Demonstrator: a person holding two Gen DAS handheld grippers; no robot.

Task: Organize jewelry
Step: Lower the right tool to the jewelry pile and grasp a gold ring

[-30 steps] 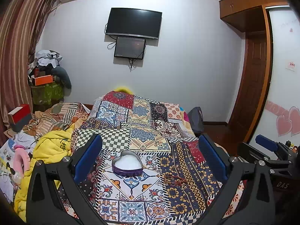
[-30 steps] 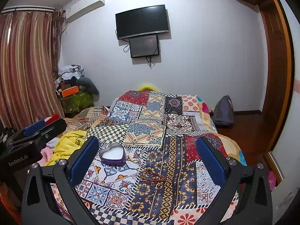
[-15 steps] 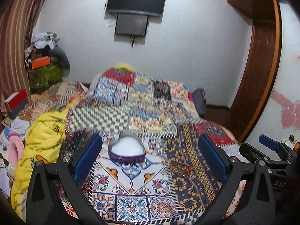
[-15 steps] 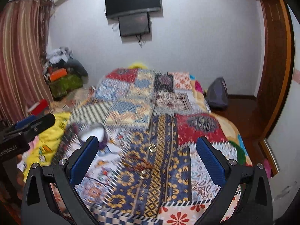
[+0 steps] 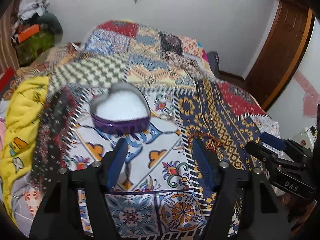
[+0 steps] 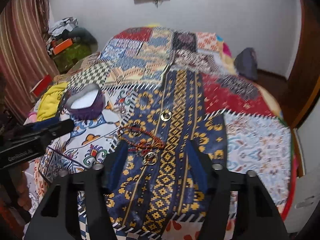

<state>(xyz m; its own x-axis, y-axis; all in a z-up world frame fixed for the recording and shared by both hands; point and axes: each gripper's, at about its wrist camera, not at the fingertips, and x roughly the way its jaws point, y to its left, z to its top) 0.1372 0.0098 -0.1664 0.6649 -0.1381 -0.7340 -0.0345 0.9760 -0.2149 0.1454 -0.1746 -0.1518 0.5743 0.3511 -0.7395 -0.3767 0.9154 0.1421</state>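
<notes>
A purple heart-shaped box (image 5: 120, 112) with a white lining stands open on the patchwork bedspread (image 5: 140, 68); it also shows in the right wrist view (image 6: 87, 104). A red cord bracelet (image 6: 140, 138) lies on the blue and gold patch, with a gold ring (image 6: 165, 116) beyond it and a gold ring (image 6: 150, 157) nearer. My left gripper (image 5: 160, 148) is open and empty just short of the box. My right gripper (image 6: 157, 150) is open and empty, its jaws either side of the near ring and the bracelet's end. The bracelet also shows in the left wrist view (image 5: 208, 140).
A yellow blanket (image 5: 22, 108) lies at the bed's left side. A cluttered pile (image 6: 66, 38) stands by the striped curtain (image 6: 18, 50). A dark bag (image 6: 247, 64) sits on the floor at the right, near a wooden door (image 5: 280, 56).
Both grippers have tilted down and come closer to the bedspread. Both sets of jaws have narrowed but stay open. The box and jewelry now look larger and nearer.
</notes>
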